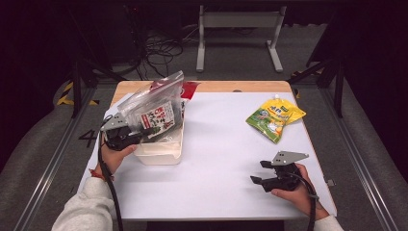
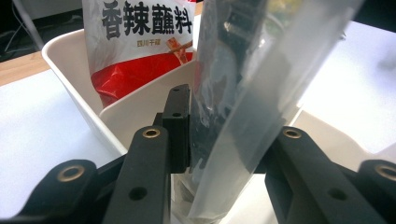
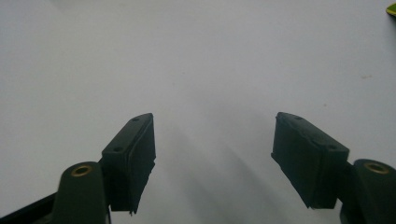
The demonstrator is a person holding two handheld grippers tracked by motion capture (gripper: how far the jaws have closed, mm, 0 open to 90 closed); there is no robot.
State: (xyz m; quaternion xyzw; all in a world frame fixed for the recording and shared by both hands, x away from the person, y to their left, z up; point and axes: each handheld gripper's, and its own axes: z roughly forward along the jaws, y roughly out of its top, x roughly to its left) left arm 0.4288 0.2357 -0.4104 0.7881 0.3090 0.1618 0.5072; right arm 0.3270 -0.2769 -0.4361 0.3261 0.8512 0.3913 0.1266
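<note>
On the left, the left hand (image 1: 114,156) holds the left gripper (image 1: 139,137) raised at the near edge of the white tub (image 1: 161,153), its jaws pinched on a clear plastic bag (image 1: 153,103) standing tilted over the tub. Behind it in the tub sits a red-and-white packet (image 2: 140,42) reading 香辣蘸料 — smaller print below. Farther right lies a yellow pouch (image 1: 274,117), its print too small to read. The right gripper (image 1: 262,173) rests low on the white table (image 1: 221,144), jaws wide apart — holding nothing.
</note>
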